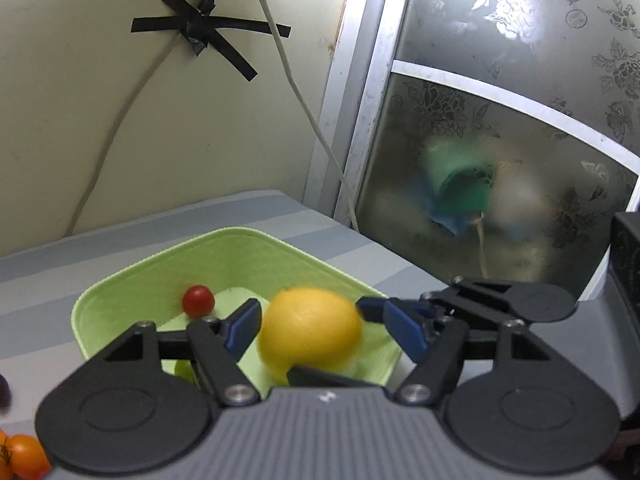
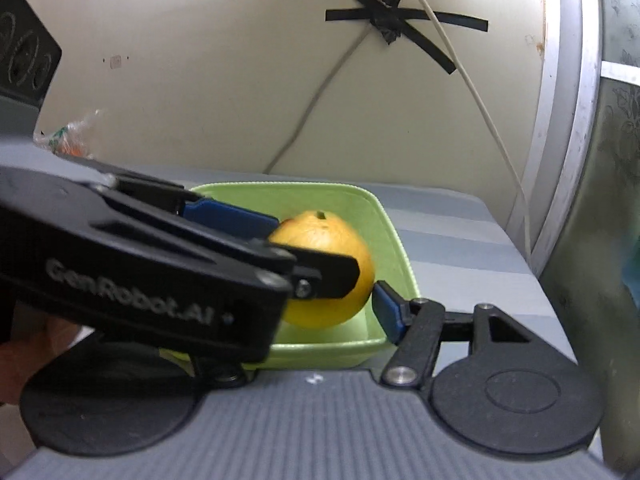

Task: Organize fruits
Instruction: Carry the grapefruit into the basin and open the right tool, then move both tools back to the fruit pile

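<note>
Yellow citrus fruit (image 1: 310,330) sits within the walls of a light green tray (image 1: 140,288), toward the tray's near right corner. The fruit is blurred, so I cannot tell whether it rests on the tray floor. The tray stands on a grey striped surface (image 1: 60,264), close to its far right corner. At the surface's near left edge lie orange tomatoes (image 1: 20,452), partly cut off. Further right, a small red cherry tomato (image 1: 198,300) lies in the left part of the tray. The left gripper (image 1: 325,331) straddles the yellow fruit with its jaws apart: its left blue pad is right at the fruit's side, while its right pad stands clear of it. The right gripper (image 2: 316,304) comes in from the right with jaws set wide. One of its blue pads (image 2: 388,312) is just beside the fruit. The other is hidden behind the left gripper, so I cannot tell whether it grips. Rightmost is a frosted glass door (image 1: 500,140).
</note>
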A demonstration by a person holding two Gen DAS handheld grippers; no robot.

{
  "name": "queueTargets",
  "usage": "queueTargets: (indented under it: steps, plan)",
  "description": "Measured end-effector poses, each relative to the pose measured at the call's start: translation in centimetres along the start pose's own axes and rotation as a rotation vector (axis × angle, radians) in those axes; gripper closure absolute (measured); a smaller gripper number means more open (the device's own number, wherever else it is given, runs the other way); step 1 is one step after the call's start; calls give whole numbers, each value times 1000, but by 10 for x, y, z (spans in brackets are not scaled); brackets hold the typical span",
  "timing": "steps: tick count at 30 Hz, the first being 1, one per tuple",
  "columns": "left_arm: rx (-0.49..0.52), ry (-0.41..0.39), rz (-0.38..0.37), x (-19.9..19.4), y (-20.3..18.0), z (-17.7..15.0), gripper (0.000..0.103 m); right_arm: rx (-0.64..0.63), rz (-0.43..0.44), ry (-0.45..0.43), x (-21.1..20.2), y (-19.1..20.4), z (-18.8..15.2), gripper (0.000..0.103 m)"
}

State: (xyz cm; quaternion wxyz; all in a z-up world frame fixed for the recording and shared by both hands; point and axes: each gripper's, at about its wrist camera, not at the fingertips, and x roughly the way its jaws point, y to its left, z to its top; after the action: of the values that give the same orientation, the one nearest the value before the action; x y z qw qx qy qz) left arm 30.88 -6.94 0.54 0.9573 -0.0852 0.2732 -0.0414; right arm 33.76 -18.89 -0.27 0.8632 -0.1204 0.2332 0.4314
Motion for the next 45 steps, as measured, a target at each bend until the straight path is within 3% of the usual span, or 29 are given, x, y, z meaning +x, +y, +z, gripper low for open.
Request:
queueTargets:
  steps: [6, 11, 16, 20, 22, 28, 32, 41, 45]
  plan:
    - [21, -108, 6, -65, -3, -9, 29, 56, -35, -136, -43, 11, -11, 36]
    - [-55, -215, 47, -153, 30, -38, 28, 123, 45, -239, -72, 29, -21, 40]
    - [-178, -267, 242, -226, 90, -78, 34, 72, 170, -233, -71, 79, -17, 52]
    - [-251, -228, 402, -257, 134, -108, 39, 7, 269, -156, -47, 124, -12, 55]
    - [-254, -200, 431, -258, 143, -118, 39, -24, 313, -113, -35, 148, -13, 55]
    - [-317, -159, 309, -244, 161, -131, 40, -115, 376, -30, -12, 201, -11, 55]
    - [-364, -170, 262, -237, 172, -137, 40, -163, 369, 15, 1, 218, -8, 54]
    - [-404, -217, 221, -241, 173, -145, 40, -32, 436, 121, 29, 212, -2, 54]
    - [-408, -226, 217, -243, 169, -146, 40, 0, 468, 132, 26, 213, -4, 69]
